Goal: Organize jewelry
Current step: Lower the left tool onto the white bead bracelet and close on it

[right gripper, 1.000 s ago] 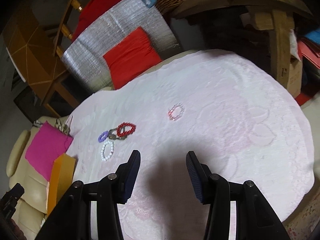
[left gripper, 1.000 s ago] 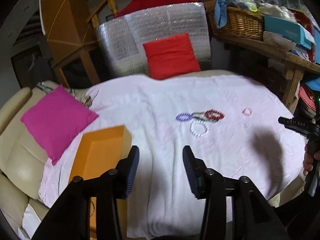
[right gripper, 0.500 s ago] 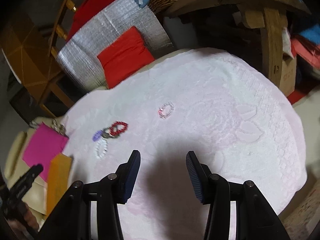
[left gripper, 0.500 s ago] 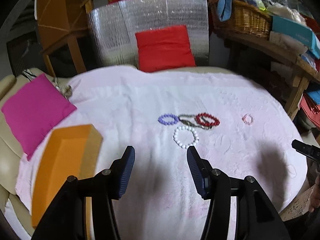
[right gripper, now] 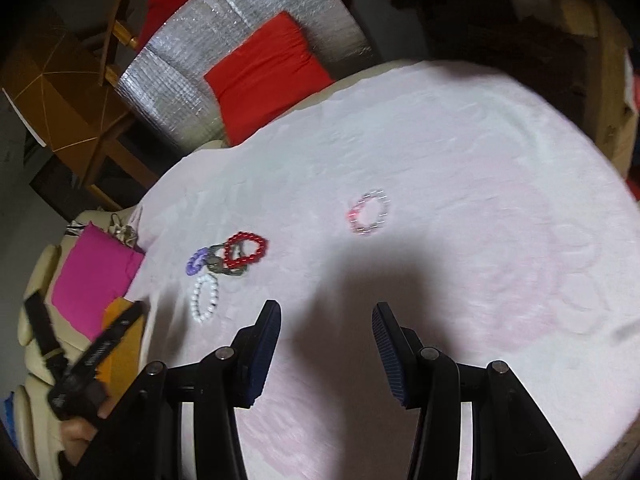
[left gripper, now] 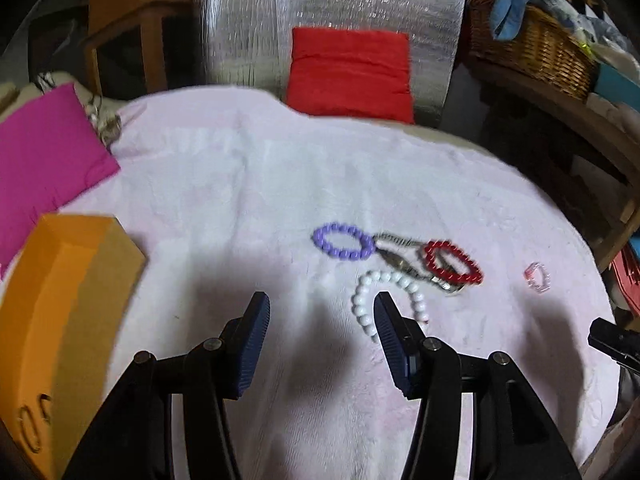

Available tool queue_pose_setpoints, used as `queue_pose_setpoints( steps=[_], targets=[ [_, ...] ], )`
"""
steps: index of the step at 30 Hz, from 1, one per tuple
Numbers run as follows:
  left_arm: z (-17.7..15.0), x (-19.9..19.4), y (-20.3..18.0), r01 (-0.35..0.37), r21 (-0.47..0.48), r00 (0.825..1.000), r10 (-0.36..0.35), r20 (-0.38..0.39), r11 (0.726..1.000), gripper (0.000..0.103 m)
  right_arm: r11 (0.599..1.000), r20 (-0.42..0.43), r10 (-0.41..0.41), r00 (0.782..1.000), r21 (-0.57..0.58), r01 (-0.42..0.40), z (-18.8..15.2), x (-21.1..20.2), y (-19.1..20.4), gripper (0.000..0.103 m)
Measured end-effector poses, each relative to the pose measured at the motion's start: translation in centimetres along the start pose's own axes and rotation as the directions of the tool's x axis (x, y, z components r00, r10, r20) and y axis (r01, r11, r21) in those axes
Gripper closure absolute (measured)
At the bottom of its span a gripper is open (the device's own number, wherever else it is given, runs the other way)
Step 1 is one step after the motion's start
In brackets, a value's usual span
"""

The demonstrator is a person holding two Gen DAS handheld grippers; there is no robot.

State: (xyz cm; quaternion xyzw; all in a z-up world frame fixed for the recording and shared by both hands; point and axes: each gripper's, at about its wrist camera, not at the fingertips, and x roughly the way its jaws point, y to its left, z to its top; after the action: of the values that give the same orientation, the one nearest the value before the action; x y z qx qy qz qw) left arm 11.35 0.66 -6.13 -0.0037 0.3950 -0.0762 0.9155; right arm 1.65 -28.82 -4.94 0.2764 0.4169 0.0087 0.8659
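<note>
- Right then, the left gripper (left gripper: 320, 330) hung over the pale pink cloth (left gripper: 248, 184) with its jaws spread and nothing between them.
- Its right-hand finger (left gripper: 390, 334) sat just in front of the white bead bracelet (left gripper: 386, 300) and hid part of that loop; whether it touched the beads could not be told.
- Just beyond lay the purple bracelet (left gripper: 343, 241), a tangle of dark metal chain (left gripper: 400, 258) and the red bracelet (left gripper: 452, 263), the red one overlapping the chain.
- Well apart to the right sat a small pink bracelet (left gripper: 537, 277), blurred.
- And the orange box (left gripper: 68, 320) stood at the cloth's left edge, with a ring-like loop (left gripper: 30, 432) faintly seen against its near end.
- A magenta cushion (left gripper: 44, 160) lay behind the box, a red cushion (left gripper: 350, 70) against a silver foil panel (left gripper: 328, 12) at the back.
- Over on the other side, the right gripper (right gripper: 325, 338) had its jaws parted too, empty, above bare cloth.
- From there the pink bracelet (right gripper: 370, 213) lay ahead, the other bracelets off to the left.
- The left gripper showed at that view's lower left, blurred, a hand (right gripper: 80, 430) beneath it.
</note>
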Motion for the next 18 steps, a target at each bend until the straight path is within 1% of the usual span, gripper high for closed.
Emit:
queue_pose_setpoints(
  steps=[2,3,4,6,7,11,15,18],
  targets=[
    [-0.2,1.4,-0.3,0.024,0.006,0.998,-0.024,-0.061,1.000,0.048,1.000,-0.015,0.012,1.000,0.021,-0.011,0.1,1.0,0.5,0.051],
    [-0.1,1.6,-0.6,0.039,0.015,0.997,-0.038,-0.069,0.999,0.048,1.000,-0.024,0.018,1.000,0.020,-0.018,0.1,1.5,0.8,0.051],
    [0.1,1.6,-0.9,0.054,0.039,0.997,-0.052,-0.063,0.998,0.048,1.000,-0.031,0.017,0.999,0.012,-0.017,0.2,2.0,1.3,0.051],
    [0.5,1.8,-1.2,0.059,0.082,0.997,-0.055,-0.054,0.995,0.048,1.000,-0.034,0.008,0.999,-0.005,-0.009,0.4,2.7,1.9,0.051],
    [0.6,2.0,-1.2,0.062,0.089,0.997,-0.058,-0.056,0.994,0.048,1.000,-0.037,0.007,0.999,-0.006,-0.007,0.5,3.1,2.0,0.051],
    [1.0,3.5,0.0,0.081,0.050,0.991,-0.075,-0.106,0.995,0.048,1.000,-0.044,-0.020,0.999,0.007,0.021,1.5,4.7,1.8,0.051],
    [1.0,4.2,0.2,0.077,0.050,0.991,-0.071,-0.115,0.996,0.048,0.998,-0.016,-0.063,0.998,0.017,0.063,2.7,5.2,1.2,0.051],
    [1.0,4.8,-0.2,0.084,0.062,0.989,-0.076,-0.126,0.995,0.048,0.999,-0.013,-0.035,0.999,0.025,0.036,3.4,5.7,0.9,0.051]
  ],
)
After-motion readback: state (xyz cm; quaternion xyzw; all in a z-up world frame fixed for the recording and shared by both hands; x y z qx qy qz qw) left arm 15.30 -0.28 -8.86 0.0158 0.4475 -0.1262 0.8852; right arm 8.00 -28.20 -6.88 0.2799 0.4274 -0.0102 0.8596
